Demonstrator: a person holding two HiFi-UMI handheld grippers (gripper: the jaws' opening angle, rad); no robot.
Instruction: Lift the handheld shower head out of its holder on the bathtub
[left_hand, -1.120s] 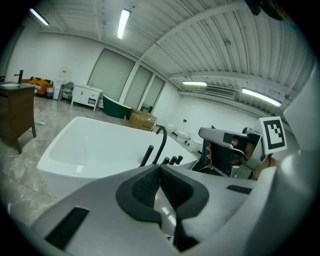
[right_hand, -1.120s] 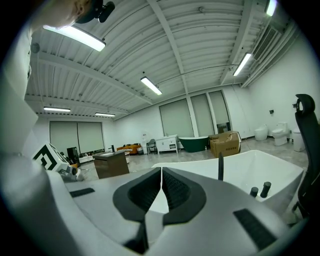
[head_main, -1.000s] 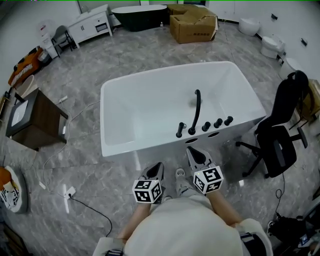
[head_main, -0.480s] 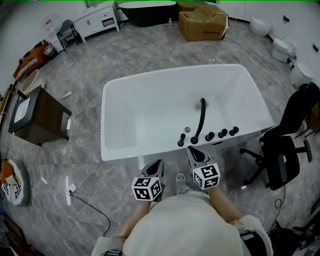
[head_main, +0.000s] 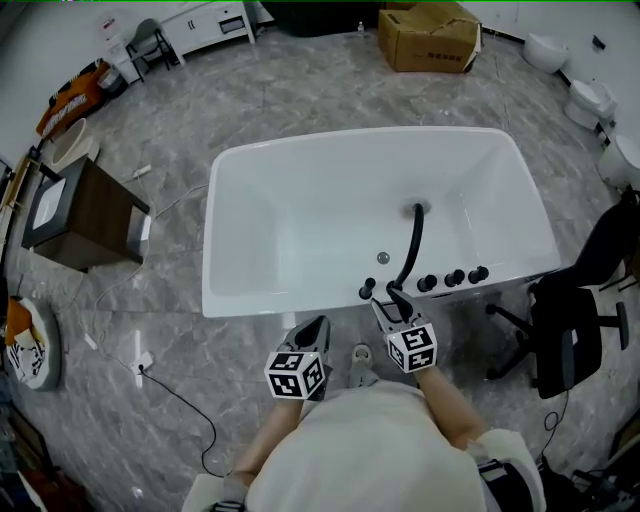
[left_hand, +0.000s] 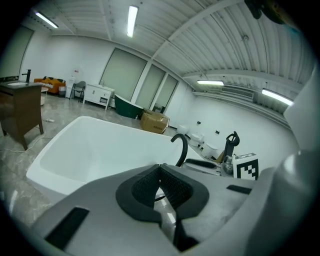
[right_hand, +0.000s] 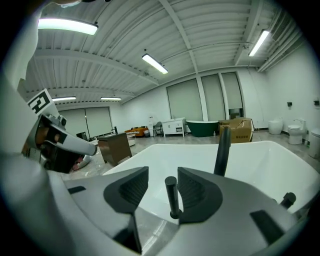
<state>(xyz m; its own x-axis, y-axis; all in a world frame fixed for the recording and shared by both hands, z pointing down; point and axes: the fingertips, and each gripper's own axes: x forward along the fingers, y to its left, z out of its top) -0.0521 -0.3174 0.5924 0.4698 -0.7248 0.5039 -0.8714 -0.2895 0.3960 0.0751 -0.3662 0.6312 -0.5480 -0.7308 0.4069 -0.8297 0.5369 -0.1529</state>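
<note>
The handheld shower head (right_hand: 171, 197) is a slim black stick that stands upright in its holder on the near rim of the white bathtub (head_main: 250, 300). In the head view the shower head (head_main: 367, 288) is just left of the curved black spout (head_main: 413, 245) and three black knobs (head_main: 455, 277). My right gripper (right_hand: 163, 172) is at the rim. Its jaws have just been opening, and the stick shows in the gap between them, clear of both pads. My left gripper (left_hand: 160, 167) is shut and empty, short of the tub. The head view shows my left gripper (head_main: 315, 328) left of my right gripper (head_main: 392, 300).
A brown cabinet (head_main: 85, 215) stands left of the tub. A black office chair (head_main: 570, 330) is at the right, a cardboard box (head_main: 430, 35) behind the tub, and toilets (head_main: 590, 100) at the far right. A black cable (head_main: 180, 400) runs over the marble floor at the near left.
The tub has come nearer in the head view. Both grippers have gone forward, and the right one has dropped to the rim beside the black fittings.
</note>
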